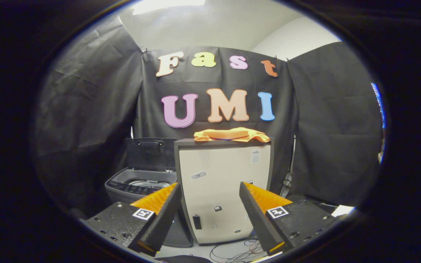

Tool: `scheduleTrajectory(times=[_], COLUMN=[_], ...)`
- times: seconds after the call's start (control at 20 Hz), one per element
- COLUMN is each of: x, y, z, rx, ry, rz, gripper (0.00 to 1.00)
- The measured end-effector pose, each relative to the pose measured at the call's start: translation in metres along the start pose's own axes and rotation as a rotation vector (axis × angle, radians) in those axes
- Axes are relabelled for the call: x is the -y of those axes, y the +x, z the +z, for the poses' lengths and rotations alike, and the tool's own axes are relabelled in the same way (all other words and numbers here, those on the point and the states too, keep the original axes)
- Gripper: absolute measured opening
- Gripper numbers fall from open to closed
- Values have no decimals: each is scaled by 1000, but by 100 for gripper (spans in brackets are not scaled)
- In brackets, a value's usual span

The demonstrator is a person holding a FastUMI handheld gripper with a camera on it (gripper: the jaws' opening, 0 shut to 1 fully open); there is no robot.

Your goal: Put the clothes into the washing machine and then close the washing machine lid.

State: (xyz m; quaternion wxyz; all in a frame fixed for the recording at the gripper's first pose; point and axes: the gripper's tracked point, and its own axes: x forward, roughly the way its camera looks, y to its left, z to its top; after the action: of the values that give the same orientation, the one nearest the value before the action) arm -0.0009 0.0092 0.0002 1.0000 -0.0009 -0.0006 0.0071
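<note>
An orange garment [231,134] lies folded on top of a tall white cabinet [225,190], well beyond my fingers. To the cabinet's left stands a grey top-loading washing machine [137,184]. Its dark lid [150,152] is raised upright at the back, and the drum opening [148,183] shows. My gripper [209,193] is open and holds nothing. It faces the cabinet's front from a distance, lower than the garment. The left finger overlaps the washer's front right corner in the view.
Black cloth walls close the booth at the back and both sides. Loose cables [239,252] lie on the floor in front of the cabinet. More cables hang at the cabinet's right side [288,179].
</note>
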Motion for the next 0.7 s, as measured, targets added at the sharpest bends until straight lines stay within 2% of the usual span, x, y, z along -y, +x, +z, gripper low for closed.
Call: scheduleTrajectory(times=[0.7], x=[-2], y=[1], z=[3], rx=[16], ry=[9], rz=[-1], gripper=[97])
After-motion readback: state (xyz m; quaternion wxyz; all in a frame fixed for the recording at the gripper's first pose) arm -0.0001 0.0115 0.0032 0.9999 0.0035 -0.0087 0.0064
